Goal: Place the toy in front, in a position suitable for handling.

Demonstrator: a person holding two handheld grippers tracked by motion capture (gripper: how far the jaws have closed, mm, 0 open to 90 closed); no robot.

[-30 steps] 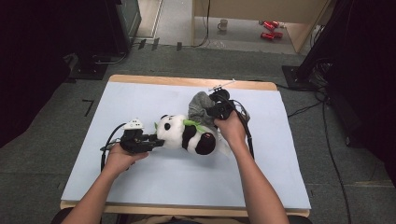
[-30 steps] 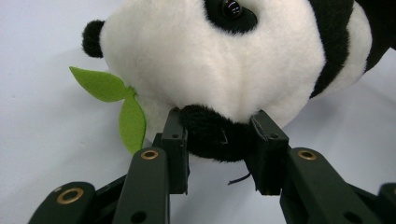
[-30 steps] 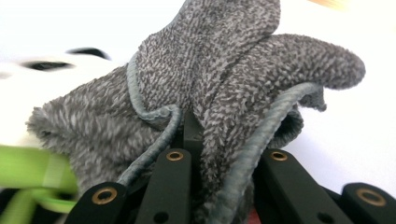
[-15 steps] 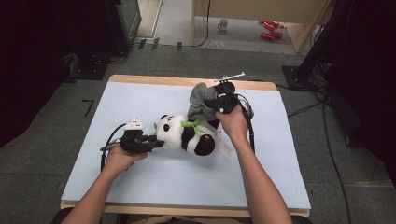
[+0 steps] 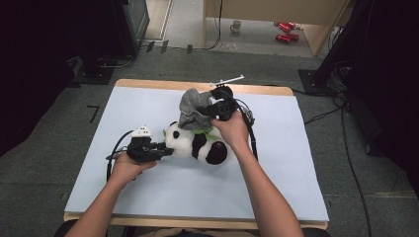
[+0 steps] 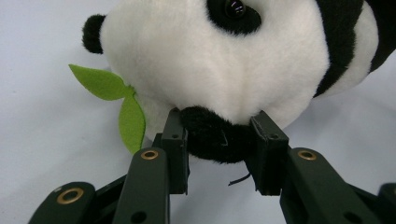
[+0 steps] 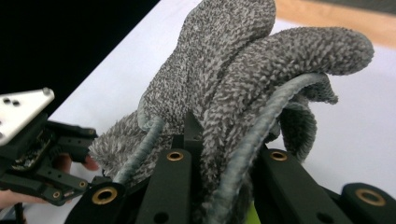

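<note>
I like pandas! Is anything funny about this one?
Yes. The toy panda lies on its side, the left tongs pinch its black ear, and the right tongs hold a bunched grey cloth above it.

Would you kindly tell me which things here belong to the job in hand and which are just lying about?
In the job:
- toy panda, ear pinched by the left tongs
- grey cloth, held by the right tongs

Lying about:
- mug on the floor
- red things on the floor

We look down and forward over the table [image 5: 148, 197] from above the person's side. Each gripper camera sits very close: one facing the plush panda [image 6: 224, 60], one the grey cloth [image 7: 224, 79], apparently draped over that panda.
</note>
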